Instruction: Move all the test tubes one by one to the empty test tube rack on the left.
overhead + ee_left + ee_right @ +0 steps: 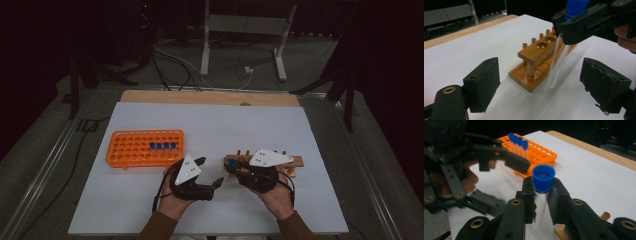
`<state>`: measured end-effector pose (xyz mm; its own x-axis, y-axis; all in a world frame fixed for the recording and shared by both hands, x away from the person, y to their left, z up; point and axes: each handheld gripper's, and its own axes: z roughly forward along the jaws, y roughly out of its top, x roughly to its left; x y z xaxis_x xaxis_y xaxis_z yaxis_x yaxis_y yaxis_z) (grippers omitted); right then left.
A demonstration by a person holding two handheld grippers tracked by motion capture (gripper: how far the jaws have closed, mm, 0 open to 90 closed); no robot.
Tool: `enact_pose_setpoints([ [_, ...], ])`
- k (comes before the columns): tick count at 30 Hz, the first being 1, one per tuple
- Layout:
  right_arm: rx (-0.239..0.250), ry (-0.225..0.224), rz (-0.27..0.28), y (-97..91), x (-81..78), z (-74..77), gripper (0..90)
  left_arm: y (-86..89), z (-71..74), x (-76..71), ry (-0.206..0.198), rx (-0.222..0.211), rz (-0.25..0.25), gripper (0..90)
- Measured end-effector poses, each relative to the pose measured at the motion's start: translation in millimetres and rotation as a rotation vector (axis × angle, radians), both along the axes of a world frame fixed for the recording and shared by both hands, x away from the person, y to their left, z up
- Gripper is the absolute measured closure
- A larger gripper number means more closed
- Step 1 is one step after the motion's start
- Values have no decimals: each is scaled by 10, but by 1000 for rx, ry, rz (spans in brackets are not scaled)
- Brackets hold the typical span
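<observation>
My right gripper (541, 192) is shut on a clear test tube with a blue cap (544, 178), gripping it just below the cap. The tube (557, 62) hangs upright beside the left end of a wooden tube rack (536, 53), its bottom close to the white table. My left gripper (544, 72) is open, and its pads stand wide on either side of the tube's lower end without touching it. In the high view both grippers meet near the table's front: left gripper (212, 171), right gripper (231, 169), wooden rack (295, 161).
An orange tube rack (135, 148) lies at the left of the white table sheet (225, 125), with several blue-capped tubes (162, 146) standing in its far right part. A wooden table edge (210, 96) runs along the back. Cables and a metal frame are on the floor beyond.
</observation>
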<state>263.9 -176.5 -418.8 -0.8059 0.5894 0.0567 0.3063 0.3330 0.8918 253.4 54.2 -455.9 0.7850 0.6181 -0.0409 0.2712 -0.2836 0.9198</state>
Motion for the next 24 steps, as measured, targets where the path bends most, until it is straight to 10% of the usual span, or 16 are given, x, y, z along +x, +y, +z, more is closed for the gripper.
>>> enact_pose_setpoints([
  [12, 2, 7, 46, 81, -38, -7, 772, -87, -27, -51, -27, -14, -69, 651],
  [24, 7, 20, 69, 96, -42, -21, 772, -100, -37, -65, -35, -10, -101, 781],
])
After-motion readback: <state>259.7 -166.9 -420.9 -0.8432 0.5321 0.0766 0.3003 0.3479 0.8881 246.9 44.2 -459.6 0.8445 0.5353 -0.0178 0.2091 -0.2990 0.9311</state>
